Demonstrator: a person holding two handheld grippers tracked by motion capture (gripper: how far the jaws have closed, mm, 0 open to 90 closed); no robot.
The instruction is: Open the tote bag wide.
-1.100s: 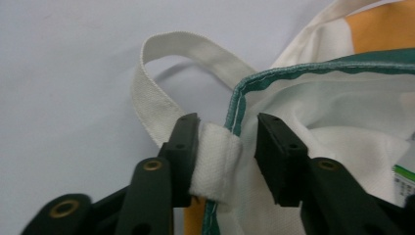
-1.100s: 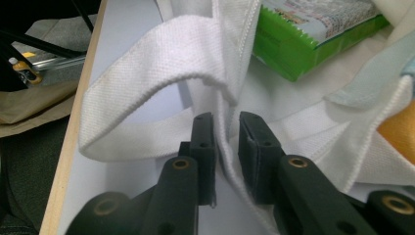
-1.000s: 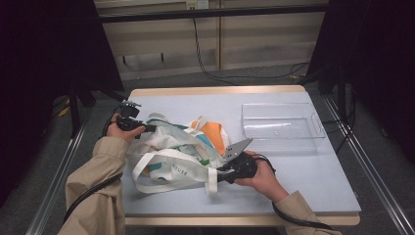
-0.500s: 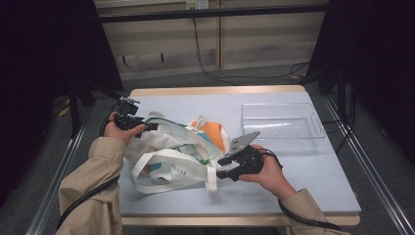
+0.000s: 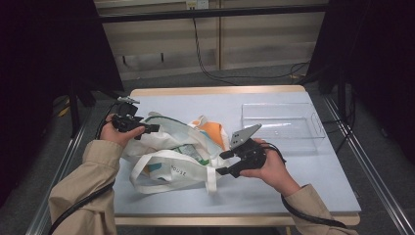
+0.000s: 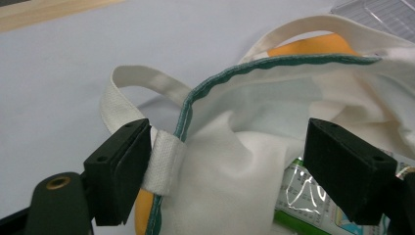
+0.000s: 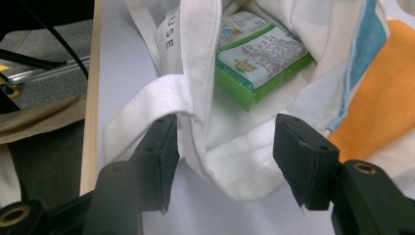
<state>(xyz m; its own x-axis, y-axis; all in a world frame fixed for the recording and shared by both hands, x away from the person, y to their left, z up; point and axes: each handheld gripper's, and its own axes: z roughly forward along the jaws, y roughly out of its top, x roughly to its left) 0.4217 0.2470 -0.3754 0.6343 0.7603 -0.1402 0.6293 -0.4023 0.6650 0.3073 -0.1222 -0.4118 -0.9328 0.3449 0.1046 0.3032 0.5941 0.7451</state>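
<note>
A white tote bag with orange and teal print lies slumped on the blue-grey table. My left gripper is at the bag's far left edge. In the left gripper view its jaws have just been opening and stand wide apart; the green-trimmed rim and a white handle strap lie between them. My right gripper is at the bag's right side. Its jaws have also just been opening, with the rim and strap loose between them. A green packet lies inside the bag.
A clear plastic tray stands at the table's back right, just beyond my right hand. The table's wooden front edge runs below the bag. Metal rails flank both sides, and cables trail from each gripper.
Both hands have risen a little above the bag. The jaws of both grippers have spread apart and let go of the bag's rim.
</note>
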